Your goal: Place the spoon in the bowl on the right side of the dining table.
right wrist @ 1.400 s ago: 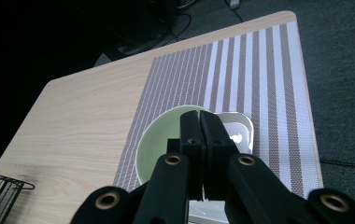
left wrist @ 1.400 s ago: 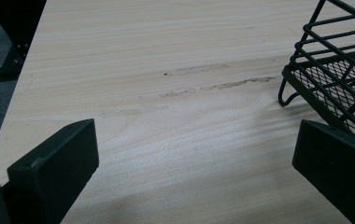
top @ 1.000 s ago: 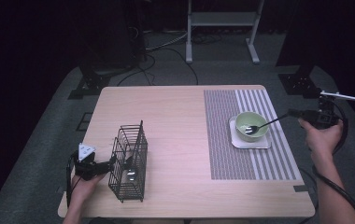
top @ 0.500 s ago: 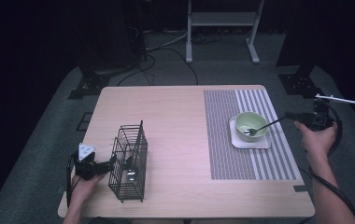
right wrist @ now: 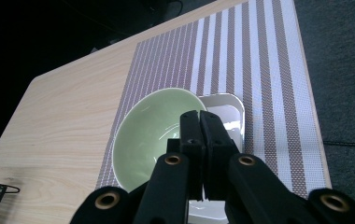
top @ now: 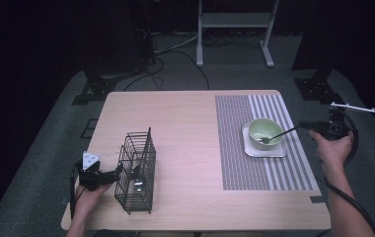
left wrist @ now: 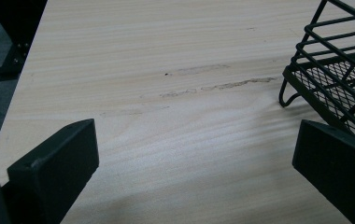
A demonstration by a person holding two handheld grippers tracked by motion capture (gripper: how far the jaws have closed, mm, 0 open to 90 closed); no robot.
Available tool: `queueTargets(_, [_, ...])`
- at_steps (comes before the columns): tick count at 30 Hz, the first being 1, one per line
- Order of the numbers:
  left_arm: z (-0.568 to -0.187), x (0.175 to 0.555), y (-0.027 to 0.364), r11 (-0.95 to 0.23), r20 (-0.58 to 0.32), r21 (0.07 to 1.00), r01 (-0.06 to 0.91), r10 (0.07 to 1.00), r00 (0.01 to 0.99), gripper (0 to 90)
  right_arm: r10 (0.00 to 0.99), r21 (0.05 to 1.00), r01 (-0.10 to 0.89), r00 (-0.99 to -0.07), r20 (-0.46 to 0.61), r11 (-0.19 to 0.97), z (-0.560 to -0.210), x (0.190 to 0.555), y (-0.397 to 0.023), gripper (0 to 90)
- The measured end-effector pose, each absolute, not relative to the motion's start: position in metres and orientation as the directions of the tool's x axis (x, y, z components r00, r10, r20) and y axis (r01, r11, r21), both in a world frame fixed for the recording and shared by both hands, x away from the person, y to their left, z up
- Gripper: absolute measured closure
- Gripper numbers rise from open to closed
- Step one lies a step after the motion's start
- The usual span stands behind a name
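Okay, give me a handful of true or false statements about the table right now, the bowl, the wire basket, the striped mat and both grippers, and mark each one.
1. The green bowl sits on a white square plate. True.
2. The black wire basket stands on the striped mat. False: it stands on bare wood at the table's left, well away from the mat.
3. The left gripper has its jaws wide apart. True.
4. The right gripper is open and empty. False: its jaws are closed together, and the high view shows a spoon running from it into the bowl.
5. The bowl is tipped on its side. False: it sits upright.
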State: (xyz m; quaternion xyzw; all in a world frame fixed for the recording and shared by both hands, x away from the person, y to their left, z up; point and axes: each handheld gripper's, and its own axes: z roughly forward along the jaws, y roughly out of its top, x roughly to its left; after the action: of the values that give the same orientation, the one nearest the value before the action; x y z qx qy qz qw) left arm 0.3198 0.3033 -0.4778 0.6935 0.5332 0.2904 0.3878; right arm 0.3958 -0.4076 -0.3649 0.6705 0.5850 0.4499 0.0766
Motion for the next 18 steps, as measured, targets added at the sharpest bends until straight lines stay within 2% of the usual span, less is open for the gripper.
queueTargets(18, [-0.478,0.321,0.302,-0.127,-0.012,0.846,0.518,0.967,0.256,0.0,0.836,0.600,0.728,-0.068,0.545,-0.332,-0.383,0.400,-0.410,84.4])
